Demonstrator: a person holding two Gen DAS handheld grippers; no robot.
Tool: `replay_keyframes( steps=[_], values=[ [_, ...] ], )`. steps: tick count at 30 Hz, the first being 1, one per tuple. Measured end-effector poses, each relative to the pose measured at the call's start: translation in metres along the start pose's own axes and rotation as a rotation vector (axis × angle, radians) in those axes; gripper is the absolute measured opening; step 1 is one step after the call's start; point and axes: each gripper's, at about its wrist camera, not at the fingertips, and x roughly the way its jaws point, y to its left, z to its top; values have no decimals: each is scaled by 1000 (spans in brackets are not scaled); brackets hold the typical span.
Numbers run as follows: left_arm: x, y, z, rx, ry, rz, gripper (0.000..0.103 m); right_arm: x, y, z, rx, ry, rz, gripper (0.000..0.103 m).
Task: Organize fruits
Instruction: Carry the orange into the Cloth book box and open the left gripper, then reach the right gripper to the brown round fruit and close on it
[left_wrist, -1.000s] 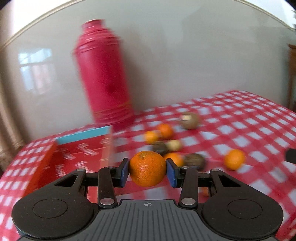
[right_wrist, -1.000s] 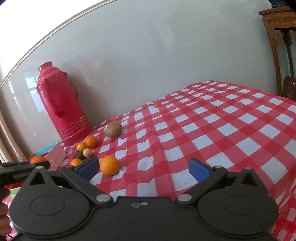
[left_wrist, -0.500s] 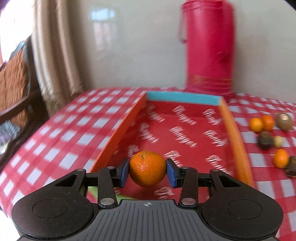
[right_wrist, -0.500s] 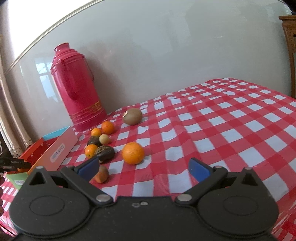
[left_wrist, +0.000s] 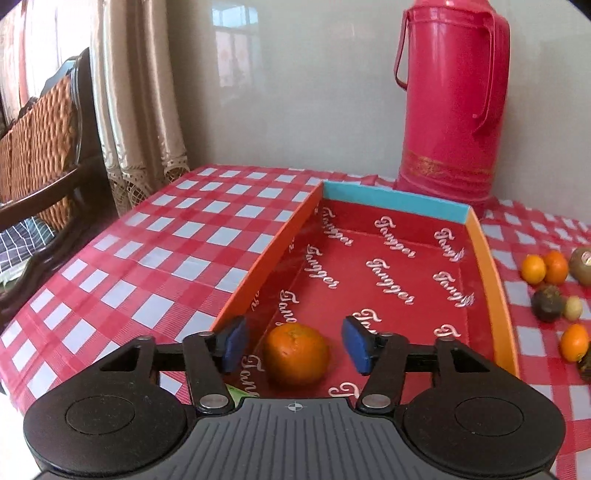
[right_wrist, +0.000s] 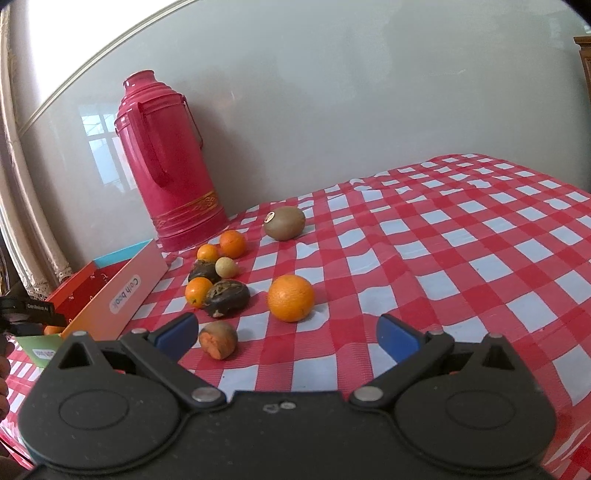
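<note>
My left tool (left_wrist: 293, 345) sits over the near end of the red box (left_wrist: 491, 280), and its jaws have just been opening: the blue pads now stand apart with a gap on each side of the orange (left_wrist: 296, 353), which lies between them on the box floor, touching neither pad. The box is otherwise bare inside, with a blue far wall and orange side walls. Beyond its far right corner stands the red thermos (left_wrist: 448, 99), upright against the wall.

My right tool (right_wrist: 286, 334) is spread wide and holds nothing. It hangs above the checked cloth on the surface (right_wrist: 461, 258). Just beside its left pad lies a small brown fruit with an orange cut face (right_wrist: 218, 339). A larger orange (right_wrist: 291, 297) rests a little farther off, between the pads' lines. To the left of it are two dark fruits (right_wrist: 226, 297), three small oranges (right_wrist: 232, 243) and a pale round fruit (right_wrist: 226, 267), clustered near the box. A kiwi (right_wrist: 284, 222) with a sticker lies farthest, right of the thermos.
</note>
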Motion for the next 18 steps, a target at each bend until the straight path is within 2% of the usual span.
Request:
replay_keyframes(
  steps=[2, 6, 8, 12, 14, 18],
  values=[
    [-7, 0, 0, -1, -24, -10, 67, 0, 0, 0, -2, 0, 1, 98],
    [-18, 2, 4, 0, -52, -12, 72, 1, 0, 0, -4, 2, 6, 98],
    [-25, 4, 7, 0, -66, -8, 87, 0, 0, 0, -1, 0, 5, 98],
    [-44, 7, 10, 13, -101, -29, 94, -1, -1, 0, 3, -2, 8, 98],
    [-56, 7, 9, 24, -119, -31, 103, -1, -1, 1, 2, -3, 8, 98],
    [-81, 9, -4, 49, -160, -47, 103, -2, 1, 1, -11, -7, 14, 98]
  ],
)
